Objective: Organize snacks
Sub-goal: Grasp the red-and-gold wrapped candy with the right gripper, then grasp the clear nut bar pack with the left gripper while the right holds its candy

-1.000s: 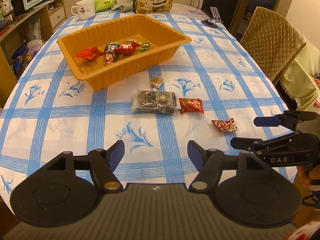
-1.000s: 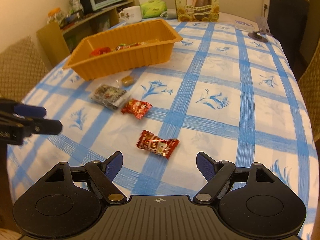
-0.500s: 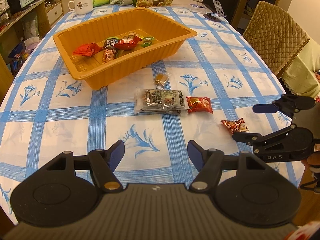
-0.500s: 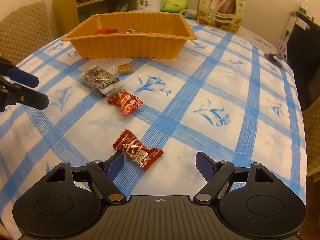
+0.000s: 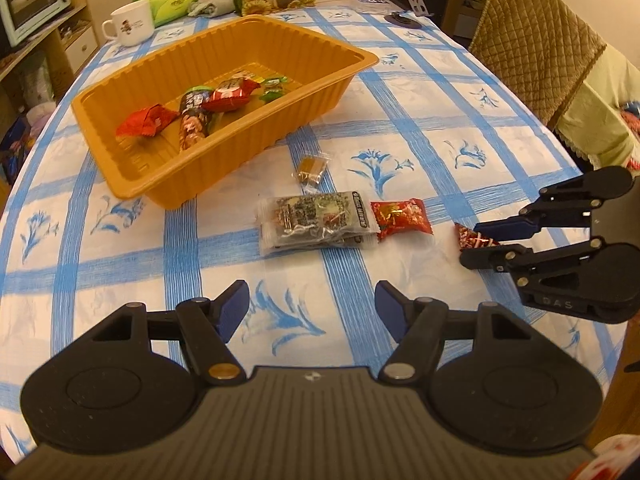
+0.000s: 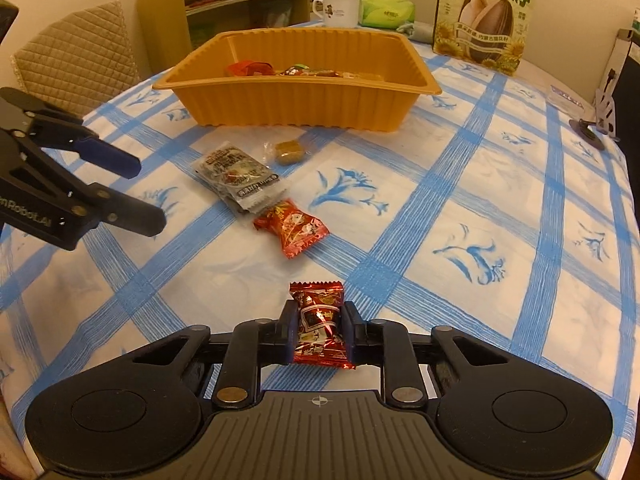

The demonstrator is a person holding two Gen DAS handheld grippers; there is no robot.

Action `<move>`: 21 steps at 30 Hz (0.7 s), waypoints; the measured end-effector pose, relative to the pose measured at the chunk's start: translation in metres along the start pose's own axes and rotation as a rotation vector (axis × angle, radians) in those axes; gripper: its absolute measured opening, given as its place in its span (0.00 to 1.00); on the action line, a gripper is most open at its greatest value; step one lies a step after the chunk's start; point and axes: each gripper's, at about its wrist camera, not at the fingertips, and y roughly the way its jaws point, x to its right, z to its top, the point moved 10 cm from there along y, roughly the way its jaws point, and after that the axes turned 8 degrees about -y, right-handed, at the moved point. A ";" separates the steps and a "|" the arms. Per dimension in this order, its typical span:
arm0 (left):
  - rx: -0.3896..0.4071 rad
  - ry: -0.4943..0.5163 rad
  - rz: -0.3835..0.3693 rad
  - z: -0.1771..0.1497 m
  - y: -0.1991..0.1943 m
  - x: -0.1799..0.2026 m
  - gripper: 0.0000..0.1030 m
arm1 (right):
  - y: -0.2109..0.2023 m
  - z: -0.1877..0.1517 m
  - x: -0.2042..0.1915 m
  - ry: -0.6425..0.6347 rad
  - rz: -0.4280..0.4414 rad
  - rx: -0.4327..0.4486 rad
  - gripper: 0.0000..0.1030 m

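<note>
The right gripper [image 6: 319,330], open a second ago with the nearest red candy [image 6: 320,326] lying loose on the table [image 6: 460,184] ahead of it, now has its fingers [image 6: 289,330] closed on that candy's two sides. The left gripper [image 5: 312,306] now sits farther forward over the table, so the dark snack packet [image 5: 316,222] and orange tray [image 5: 224,160] lie nearer to it.
</note>
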 end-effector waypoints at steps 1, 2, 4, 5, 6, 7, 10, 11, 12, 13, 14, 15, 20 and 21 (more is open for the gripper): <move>0.001 0.015 0.002 0.002 0.002 0.000 0.65 | 0.000 0.000 0.000 0.011 -0.001 -0.001 0.22; 0.002 0.029 0.006 0.003 0.004 -0.001 0.65 | 0.000 0.000 0.002 0.027 -0.003 -0.001 0.22; 0.004 0.061 0.015 0.007 0.009 -0.002 0.65 | -0.002 -0.001 0.006 0.060 -0.016 -0.003 0.22; 0.005 0.073 0.020 0.008 0.011 -0.003 0.65 | -0.004 -0.001 0.010 0.077 -0.024 -0.001 0.22; 0.005 0.082 0.022 0.010 0.014 -0.004 0.65 | -0.005 -0.002 0.013 0.096 -0.030 0.002 0.22; 0.005 0.092 0.024 0.012 0.016 -0.005 0.65 | -0.008 -0.002 0.017 0.115 -0.035 0.006 0.22; 0.009 0.131 0.034 0.018 0.024 -0.005 0.65 | -0.015 -0.003 0.028 0.172 -0.053 0.020 0.22; 0.010 0.143 0.036 0.019 0.026 -0.005 0.65 | -0.018 -0.003 0.032 0.191 -0.062 0.026 0.22; 0.010 0.157 0.036 0.021 0.029 -0.005 0.65 | -0.022 -0.002 0.036 0.209 -0.070 0.033 0.22; 0.010 0.168 0.035 0.022 0.031 -0.005 0.65 | -0.025 -0.002 0.040 0.228 -0.076 0.039 0.22; 0.008 0.179 0.035 0.023 0.033 -0.004 0.65 | -0.029 -0.002 0.044 0.245 -0.083 0.047 0.22; 0.007 0.190 0.035 0.024 0.035 -0.004 0.65 | -0.032 -0.002 0.047 0.260 -0.089 0.053 0.22; -0.001 0.234 0.024 0.027 0.044 0.000 0.65 | -0.041 -0.002 0.058 0.325 -0.111 0.067 0.22; -0.002 0.244 0.020 0.028 0.045 0.001 0.65 | -0.043 -0.002 0.060 0.337 -0.115 0.070 0.22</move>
